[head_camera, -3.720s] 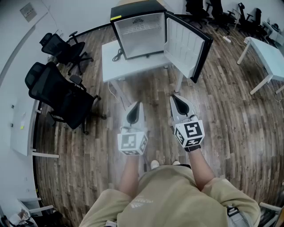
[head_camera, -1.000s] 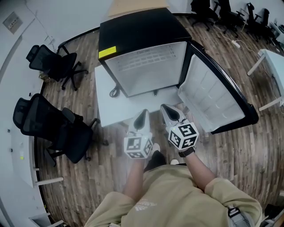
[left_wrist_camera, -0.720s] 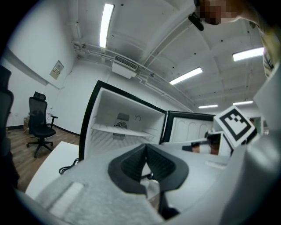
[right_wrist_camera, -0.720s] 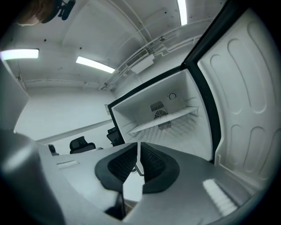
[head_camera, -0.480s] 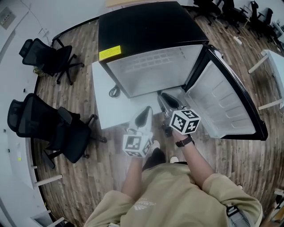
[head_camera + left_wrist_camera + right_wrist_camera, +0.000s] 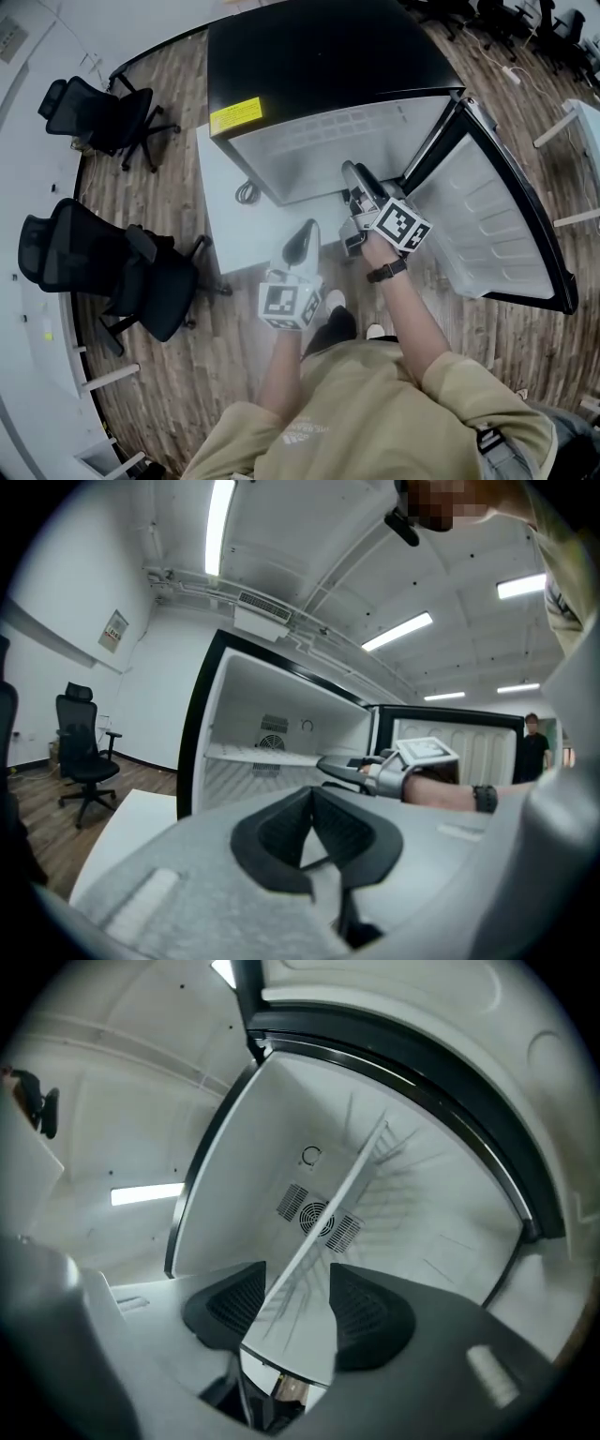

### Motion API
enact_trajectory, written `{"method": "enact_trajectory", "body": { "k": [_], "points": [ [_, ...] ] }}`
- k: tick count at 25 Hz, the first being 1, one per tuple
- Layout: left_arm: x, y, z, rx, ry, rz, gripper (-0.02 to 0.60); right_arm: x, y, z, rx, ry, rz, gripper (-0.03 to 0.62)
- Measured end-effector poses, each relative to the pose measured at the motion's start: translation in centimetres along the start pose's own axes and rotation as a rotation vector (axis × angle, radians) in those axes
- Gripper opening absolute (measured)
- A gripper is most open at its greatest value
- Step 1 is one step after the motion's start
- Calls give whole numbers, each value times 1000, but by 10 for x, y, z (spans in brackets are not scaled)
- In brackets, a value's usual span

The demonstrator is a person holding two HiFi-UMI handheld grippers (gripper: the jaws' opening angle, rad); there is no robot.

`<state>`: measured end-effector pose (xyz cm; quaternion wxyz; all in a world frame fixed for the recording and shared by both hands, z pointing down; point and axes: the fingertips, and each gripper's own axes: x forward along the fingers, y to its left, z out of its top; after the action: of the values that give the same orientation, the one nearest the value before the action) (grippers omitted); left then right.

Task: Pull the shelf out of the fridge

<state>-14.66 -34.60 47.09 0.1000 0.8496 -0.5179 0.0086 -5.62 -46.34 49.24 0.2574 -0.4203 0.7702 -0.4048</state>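
Inside the fridge [image 6: 319,56], jaws of our right gripper [image 6: 293,1297] are opening astride the shelf [image 6: 342,1187] edge, our left gripper [image 6: 314,810] pressed together; we should clamp squarely, then pull level.

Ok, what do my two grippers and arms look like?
The left gripper and right gripper are grey tapering shells with dark textured fingers. Each carries a white cube with black square markers. No sleeves; a dark wristband on the right.

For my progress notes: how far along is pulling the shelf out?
Done: the fridge door stands open. In hand: the right gripper, jaws opening, straddles the shelf edge without gripping. To do: grip and pull; the shelf sits inside. The left gripper hangs back, shut.
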Motion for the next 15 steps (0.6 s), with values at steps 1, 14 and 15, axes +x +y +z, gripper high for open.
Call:
{"method": "enact_trajectory", "body": {
  "k": [1, 14, 15],
  "points": [
    [1, 2, 1, 2, 2, 0, 2, 6, -3, 5, 33, -23, 5, 207],
    [0, 22, 1, 5, 18, 33, 2, 63, -24, 30, 378, -187, 78, 232],
    [-1, 24, 1, 5, 20, 39, 2, 66, -26, 32, 400, -197, 76, 232]
  ]
}}
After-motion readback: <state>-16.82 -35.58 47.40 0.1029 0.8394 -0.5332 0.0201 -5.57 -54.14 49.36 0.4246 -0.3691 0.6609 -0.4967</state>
